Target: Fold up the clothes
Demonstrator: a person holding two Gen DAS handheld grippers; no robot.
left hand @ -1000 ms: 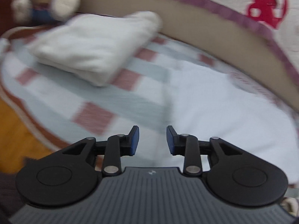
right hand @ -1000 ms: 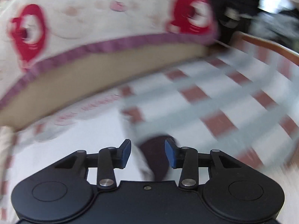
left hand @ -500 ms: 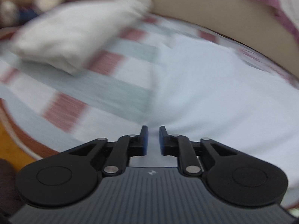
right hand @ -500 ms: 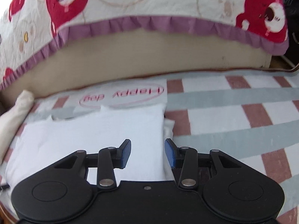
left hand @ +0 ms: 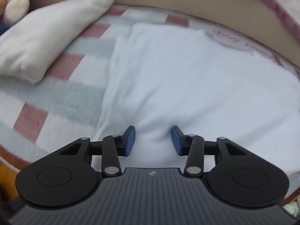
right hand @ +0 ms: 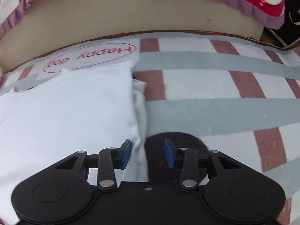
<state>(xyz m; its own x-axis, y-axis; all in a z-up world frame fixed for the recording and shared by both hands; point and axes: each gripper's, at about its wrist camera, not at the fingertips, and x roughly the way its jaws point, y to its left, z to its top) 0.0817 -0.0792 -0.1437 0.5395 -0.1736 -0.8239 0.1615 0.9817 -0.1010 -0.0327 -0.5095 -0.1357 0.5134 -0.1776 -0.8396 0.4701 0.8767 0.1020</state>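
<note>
Left wrist view: left gripper [left hand: 153, 140] low over white garment [left hand: 187, 86] at frame centre, jaws wide, empty. Cream folded cloth [left hand: 46, 37] upper left.
Right wrist view: right gripper [right hand: 148, 153] at garment's right edge [right hand: 65, 108], jaws wide, empty. Checked blanket [right hand: 215, 86] print, upside down: "Happy dog" [right hand: 90, 56].

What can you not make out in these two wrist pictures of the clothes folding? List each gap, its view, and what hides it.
1. White garment, left wrist view: its near edge is hidden behind the left hand-held gripper.
2. Dark round patch, right wrist view: partly covered by the right hand-held gripper; what it is cannot be told.
3. Stuffed toy, left wrist view: blurred and cut by the frame edge.
</note>
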